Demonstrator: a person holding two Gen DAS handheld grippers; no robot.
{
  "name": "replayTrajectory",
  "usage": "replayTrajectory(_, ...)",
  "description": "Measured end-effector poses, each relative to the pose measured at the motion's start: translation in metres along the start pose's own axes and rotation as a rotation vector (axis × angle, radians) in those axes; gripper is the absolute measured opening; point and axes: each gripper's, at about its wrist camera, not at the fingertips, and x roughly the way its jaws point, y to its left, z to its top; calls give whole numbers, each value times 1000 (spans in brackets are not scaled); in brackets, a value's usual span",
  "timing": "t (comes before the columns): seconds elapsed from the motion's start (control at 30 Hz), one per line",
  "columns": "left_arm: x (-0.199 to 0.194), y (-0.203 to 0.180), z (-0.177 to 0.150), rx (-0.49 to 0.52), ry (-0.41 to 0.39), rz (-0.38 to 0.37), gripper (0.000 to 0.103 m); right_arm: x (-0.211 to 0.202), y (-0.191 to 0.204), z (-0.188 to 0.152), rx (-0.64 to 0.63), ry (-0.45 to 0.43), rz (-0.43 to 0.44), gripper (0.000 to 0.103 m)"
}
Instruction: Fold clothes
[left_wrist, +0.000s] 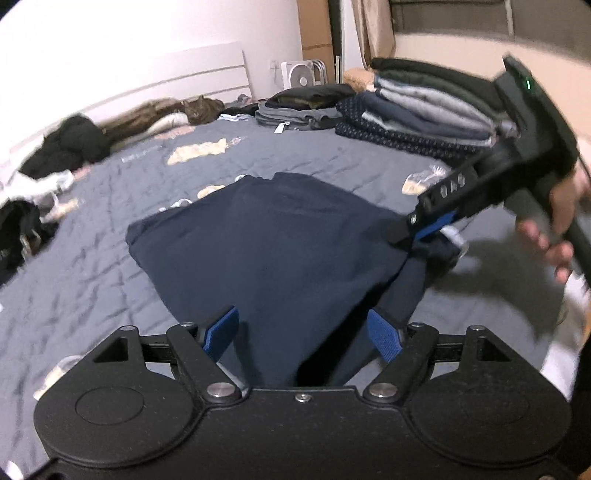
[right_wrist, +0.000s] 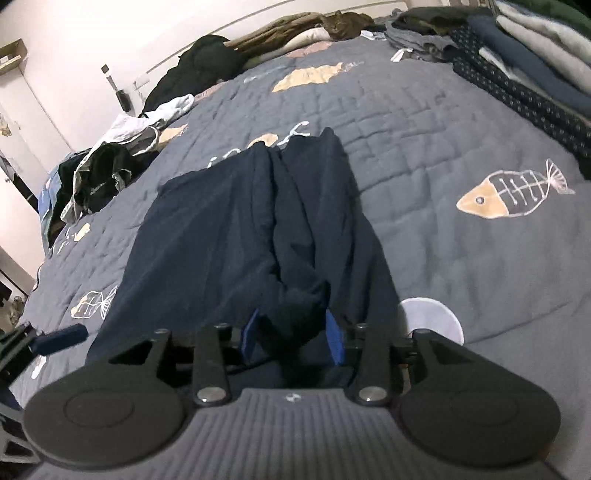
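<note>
Left gripper (left_wrist: 303, 332): jaws spread wide, blue pads (left_wrist: 221, 332) either side of the near edge of the navy garment (left_wrist: 273, 251); cloth sits between them, pads not pressing on it as far as the left wrist view shows.

Right gripper (right_wrist: 291, 336): jaws partly apart, a bunched fold of the same garment between the blue pads (right_wrist: 334, 341). Whether the pads bite the cloth, cannot tell. In the left wrist view it comes in from the right, a hand (left_wrist: 554, 221) on its handle, tips at the garment's right corner.

Garment lies partly folded on the grey quilt (right_wrist: 424, 155), lengthwise ridges running away from the right gripper. Near end bunched at both grippers, far end flat on the quilt.

Relative to the garment:
- fish-print patch (right_wrist: 509, 192) on the quilt to its right
- white round object (right_wrist: 432, 317) just beside its near right edge, partly hidden
- stack of folded clothes (left_wrist: 424, 107) beyond it to the right
- loose unfolded clothes (right_wrist: 107, 170) to its left
- cat (left_wrist: 199, 107) well beyond it, at the far edge of the bed by the white headboard (left_wrist: 207, 70)
</note>
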Motion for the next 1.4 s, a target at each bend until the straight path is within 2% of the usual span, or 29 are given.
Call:
replayTrajectory(0.2, 9, -13, -7, 108, 7, 77, 73, 2, -2, 2, 47, -51, 34, 37)
replayTrajectory(0.23, 10, -14, -8, 121, 7, 89, 67, 2, -1, 2, 45, -58, 41, 32)
replayTrajectory(0.27, 11, -14, -8, 128, 6, 100, 59, 2, 1, 2, 38, -64, 49, 23)
replayTrajectory(0.37, 12, -11, -7, 118, 10, 111, 43, -3, 6, 3, 37, -93, 81, 16)
replayTrajectory(0.5, 10, -4, -4, 62, 12, 101, 47, -25, 5, 10, 100, -182, 153, 14)
replayTrajectory(0.57, 10, -5, -3, 60, 3, 107, 60, -40, 1, 15, 148, -226, 197, 13)
replayTrajectory(0.6, 9, -7, -3, 70, -3, 108, 63, -48, 0, 17, 167, -247, 217, 13)
replayTrajectory(0.67, 10, -11, -3, 92, -3, 109, 68, -63, -2, 18, 178, -282, 227, 13)
replayTrajectory(0.73, 11, -14, -4, 95, 7, 93, 68, -75, -7, 18, 183, -295, 216, 13)
replayTrajectory(0.83, 14, -15, -5, 78, 37, 65, 68, -71, -16, 15, 131, -246, 104, 13)
replayTrajectory(0.93, 15, -12, -5, 48, 58, 34, 68, -45, -30, 4, 80, -113, -22, 13)
replayTrajectory(1.0, 16, -10, -5, 39, 65, 26, 68, -28, -29, -2, 2, -15, -85, 15)
replayTrajectory(1.07, 16, -8, -5, 29, 74, 14, 69, -21, -25, -6, -49, 23, -125, 17)
replayTrajectory(1.13, 14, -3, -3, -14, 95, -33, 69, -24, -22, -6, -69, 11, -136, 19)
replayTrajectory(1.2, 5, 6, 2, -82, 108, -124, 69, -31, -21, -2, -59, -11, -136, 21)
replayTrajectory(1.33, -20, 37, 15, -292, 8, -234, 77, -45, -24, 4, -46, -79, -145, 28)
replayTrajectory(1.4, -18, 55, 14, -431, -12, -268, 77, -49, -29, 6, -30, -109, -144, 28)
